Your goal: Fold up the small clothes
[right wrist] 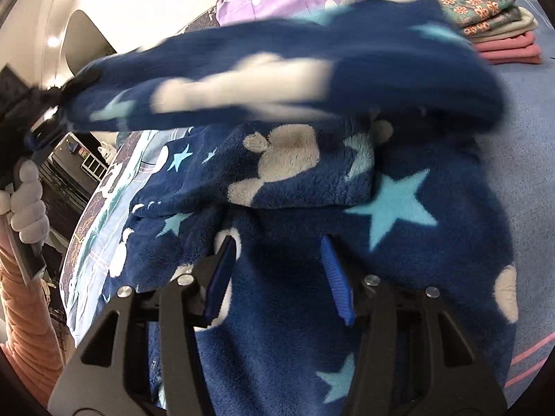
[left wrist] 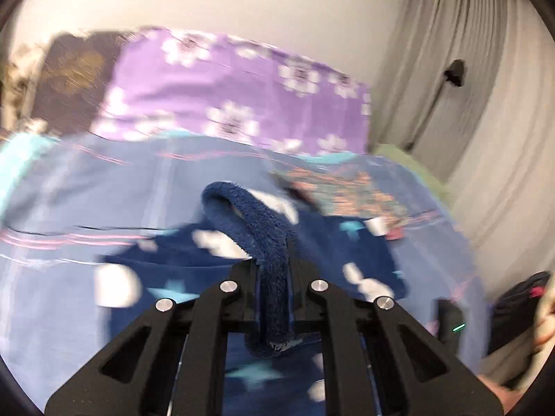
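The left claw [left wrist: 274, 277] is clamped on an edge of the navy fleece garment with stars and white shapes [right wrist: 399, 208], lifting that flap across the upper frame. The rest lies on the blue bedsheet [left wrist: 86, 187], centre frame. The right claw [right wrist: 277, 277] stands half open, gripping nothing, just above the fleece. Step in hand: a fold. Next, the flap likely needs laying over squarely.
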